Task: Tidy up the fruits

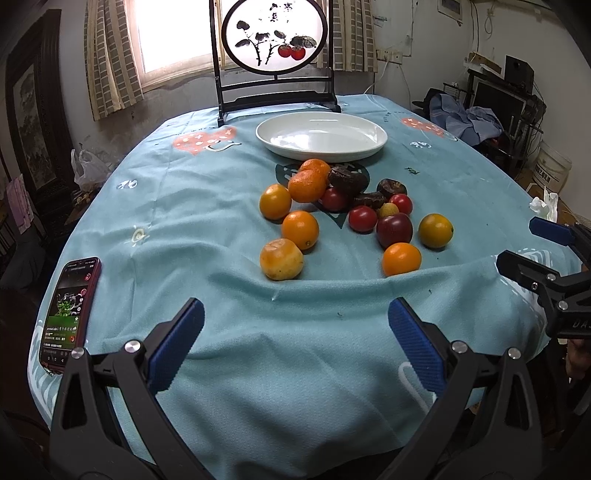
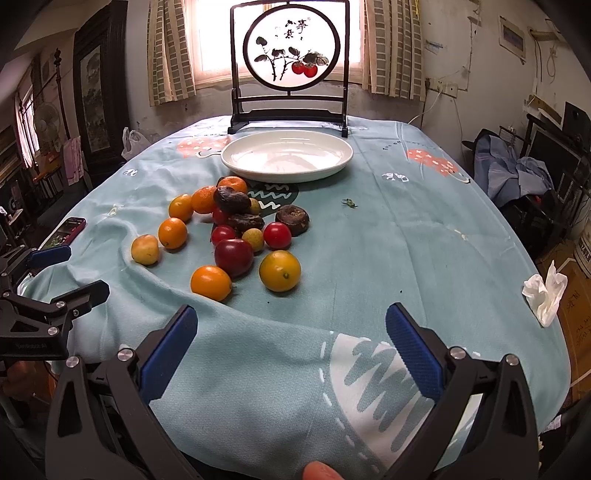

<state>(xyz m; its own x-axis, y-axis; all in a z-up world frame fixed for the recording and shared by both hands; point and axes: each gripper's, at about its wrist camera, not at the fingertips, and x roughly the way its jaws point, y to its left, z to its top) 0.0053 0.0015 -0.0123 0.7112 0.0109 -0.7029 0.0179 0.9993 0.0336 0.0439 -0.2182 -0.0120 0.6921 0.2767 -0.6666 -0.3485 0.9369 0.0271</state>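
Two hand-held grippers hover over the near edge of a desk draped in a light blue tablecloth (image 1: 192, 229). The left hand-held gripper (image 1: 295, 343) and the right hand-held gripper (image 2: 291, 347) both have their blue-padded fingers spread wide, holding nothing. The fruits (image 1: 343, 214), a loose cluster of oranges, red tomatoes, a dark plum and brown dried pieces, lie on the cloth at mid-desk, just in front of an empty white plate (image 1: 369, 146). Behind the plate stands a round painted screen (image 1: 275, 33); a smartphone (image 1: 70, 310) lies at the desk's left edge.
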